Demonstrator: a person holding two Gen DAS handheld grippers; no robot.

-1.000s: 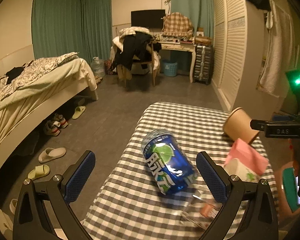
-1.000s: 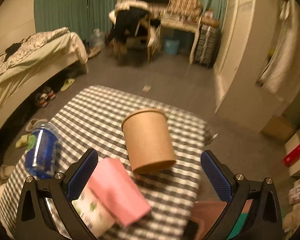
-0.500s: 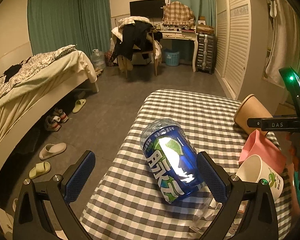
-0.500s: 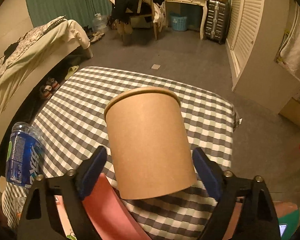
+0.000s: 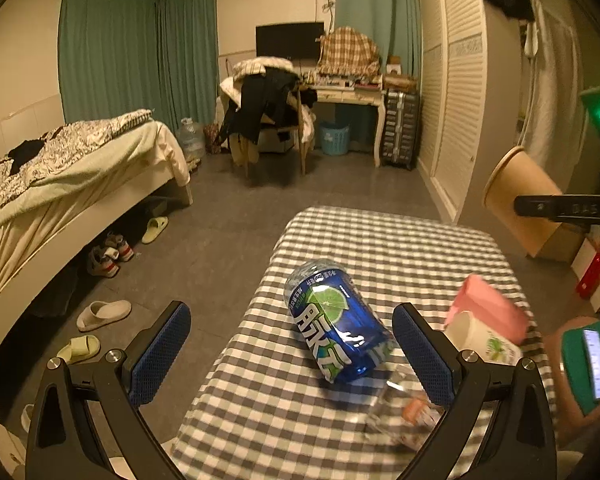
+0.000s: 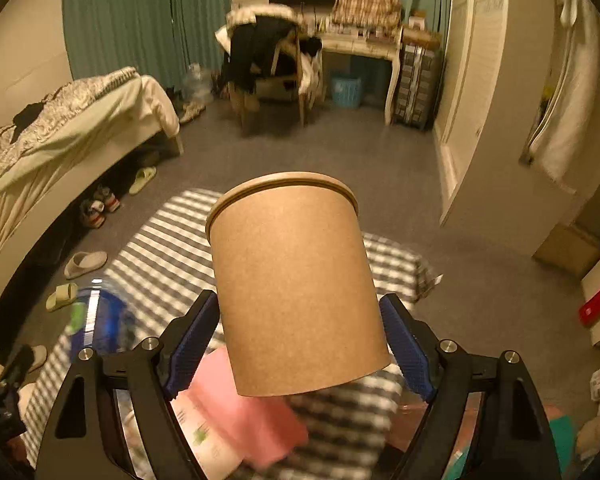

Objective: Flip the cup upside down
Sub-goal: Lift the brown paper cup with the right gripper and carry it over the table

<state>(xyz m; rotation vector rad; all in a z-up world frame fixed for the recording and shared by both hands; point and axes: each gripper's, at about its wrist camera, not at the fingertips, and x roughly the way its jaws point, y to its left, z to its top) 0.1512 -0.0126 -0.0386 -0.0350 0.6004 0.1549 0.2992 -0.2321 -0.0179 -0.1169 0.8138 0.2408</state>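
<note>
On the far left of the left wrist view a bed [image 5: 72,168] stands by the wall, with shoes [image 5: 110,254] and slippers [image 5: 104,314] on the floor beside it. The left claw [image 5: 290,356] is open and holds nothing; its two blue pads [image 5: 162,352] stand well apart, low over the near edge of the bench [image 5: 380,236], which has a grey and white checked cloth. Between the pads a blue bottle [image 5: 338,324] lies on its side on the cloth, its base pointing away from the camera. To the right of the bottle is a white cup with a pink sleeve [image 5: 488,322], also lying on the bench, but it is blurred. Higher and further right, the cup [image 5: 520,204] of brown paper is in the air above the right edge of the bench, tilted, with its rim towards the upper left, and the black finger of the right claw crosses in front of it. In the right wrist view the right claw [image 6: 300,344] is closed on the cup [image 6: 296,280]: both blue pads [image 6: 192,340] press on its lower sides, near the base. The rim points up and away from the camera, so the cup is not upside down. Below it the bench [image 6: 160,248] and the pink sleeve [image 6: 244,412] are seen blurred, with the bottle [image 6: 100,320] at the left.
</note>
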